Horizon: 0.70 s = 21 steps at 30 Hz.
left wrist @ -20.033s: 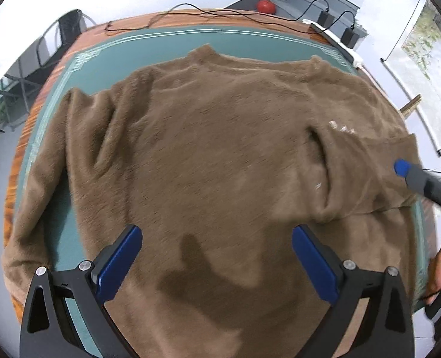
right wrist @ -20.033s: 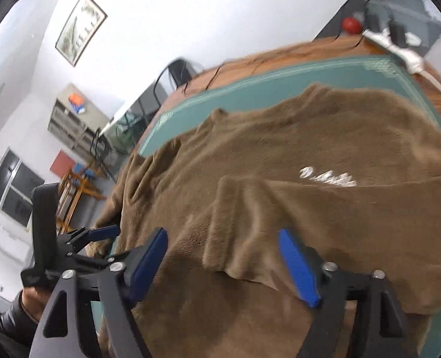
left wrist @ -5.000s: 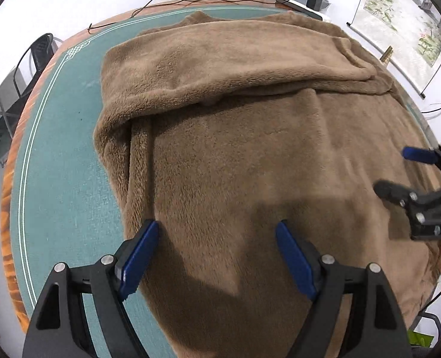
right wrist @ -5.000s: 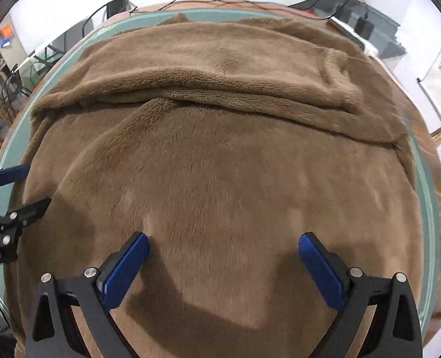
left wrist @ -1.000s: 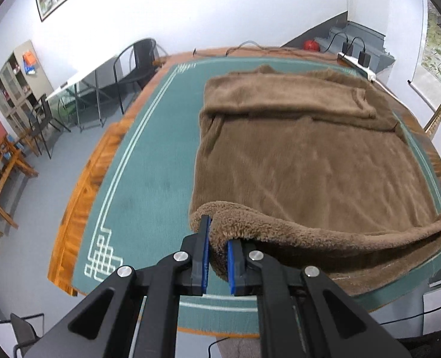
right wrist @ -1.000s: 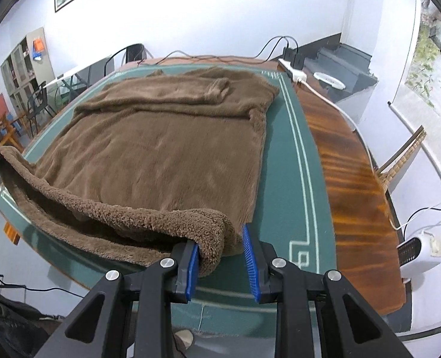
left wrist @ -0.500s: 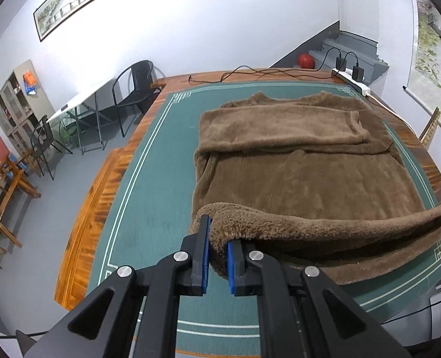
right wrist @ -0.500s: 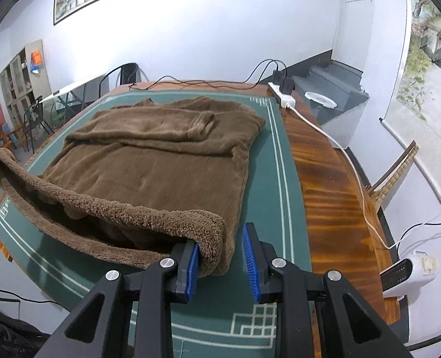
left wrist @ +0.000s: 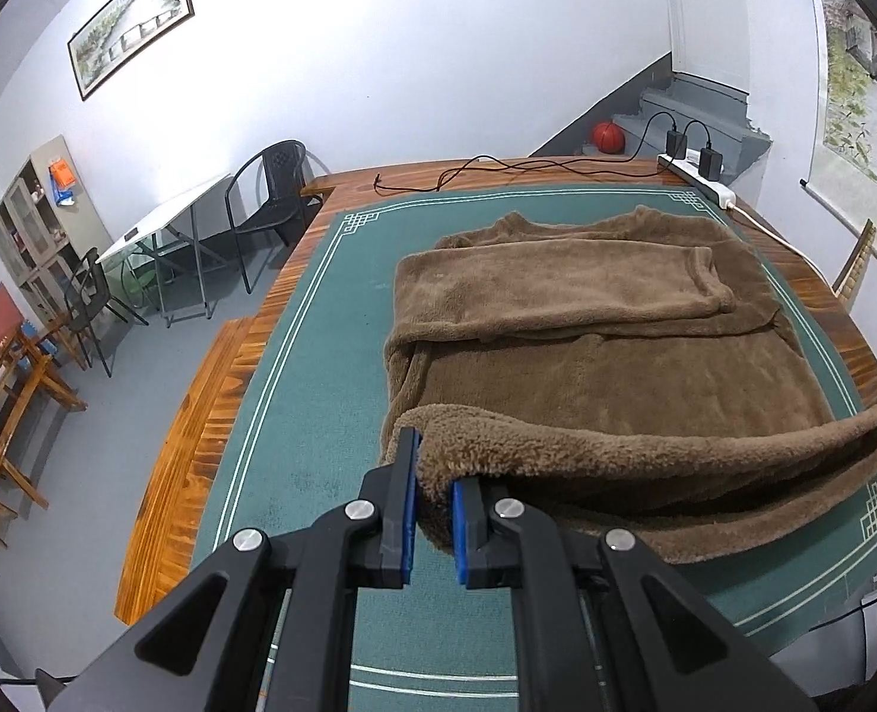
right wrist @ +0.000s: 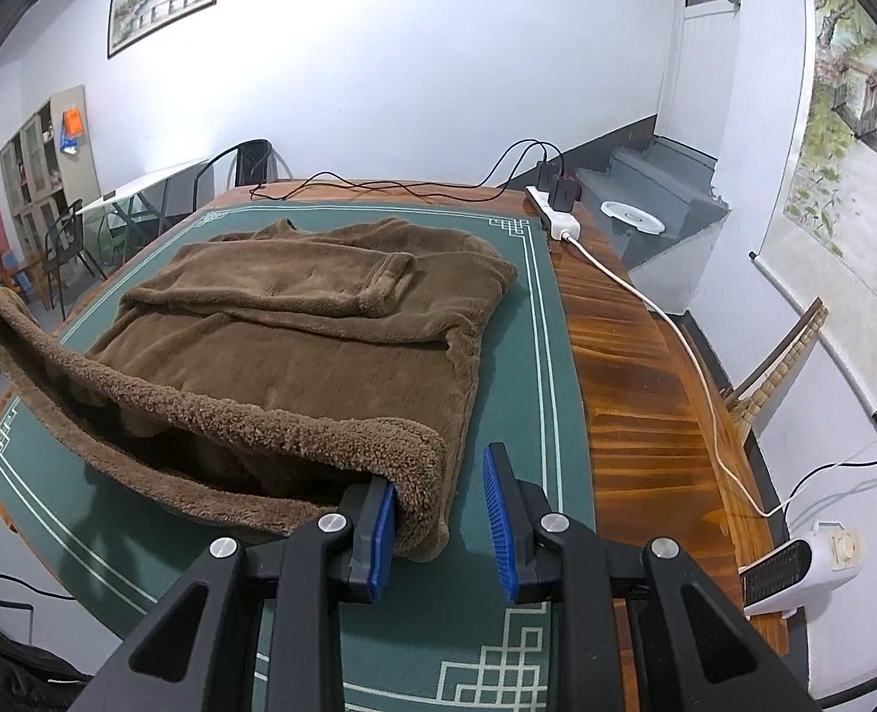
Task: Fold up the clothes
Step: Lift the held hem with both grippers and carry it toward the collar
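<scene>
Two grippers are seen lifting the near hem of a brown fleece sweater [left wrist: 587, 350], which is spread on a green mat [left wrist: 314, 320] over a wooden table [right wrist: 634, 368]. Compared with half a second earlier, the hem is held slightly higher and drawn further over the garment, and more of the mat's near border is exposed beneath it. On the left, the left gripper [left wrist: 434, 516] is pressed together on the hem's left corner, the fleece being pinched between its blue pads [left wrist: 461, 528]. From there the raised hem is stretched rightward in a sagging band above the flat body of the sweater, whose sleeves are folded across its far part near the collar. On the right, the right gripper [right wrist: 438, 525] is seen with its jaws somewhat apart; the hem's right corner lies against the left pad [right wrist: 382, 534] only, a gap being left before the right pad, so a firm grip cannot be confirmed
</scene>
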{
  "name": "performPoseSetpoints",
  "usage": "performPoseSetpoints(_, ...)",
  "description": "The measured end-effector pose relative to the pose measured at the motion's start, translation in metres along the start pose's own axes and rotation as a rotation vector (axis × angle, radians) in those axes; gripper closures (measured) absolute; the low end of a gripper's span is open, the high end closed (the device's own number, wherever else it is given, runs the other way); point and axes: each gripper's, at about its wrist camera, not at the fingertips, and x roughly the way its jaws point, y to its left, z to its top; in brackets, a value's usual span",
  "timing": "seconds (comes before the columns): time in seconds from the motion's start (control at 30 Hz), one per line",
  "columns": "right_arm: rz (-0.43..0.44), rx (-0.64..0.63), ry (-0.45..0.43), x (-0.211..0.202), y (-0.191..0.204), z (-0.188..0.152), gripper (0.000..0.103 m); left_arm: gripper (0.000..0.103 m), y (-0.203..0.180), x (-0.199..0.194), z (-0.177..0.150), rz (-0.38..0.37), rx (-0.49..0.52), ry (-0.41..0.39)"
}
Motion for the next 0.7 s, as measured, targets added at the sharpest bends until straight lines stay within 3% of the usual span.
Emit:
performPoseSetpoints(0.27,0.003,-0.016,-0.029,-0.002,-0.003,0.014,0.074,0.092,0.004,-0.009,0.015,0.010,-0.013,-0.033)
performPoseSetpoints(0.7,-0.044,-0.057,-0.177,-0.011,0.001,0.101,0.074,0.092,0.030,-0.010,0.096,-0.014,-0.024,-0.158)
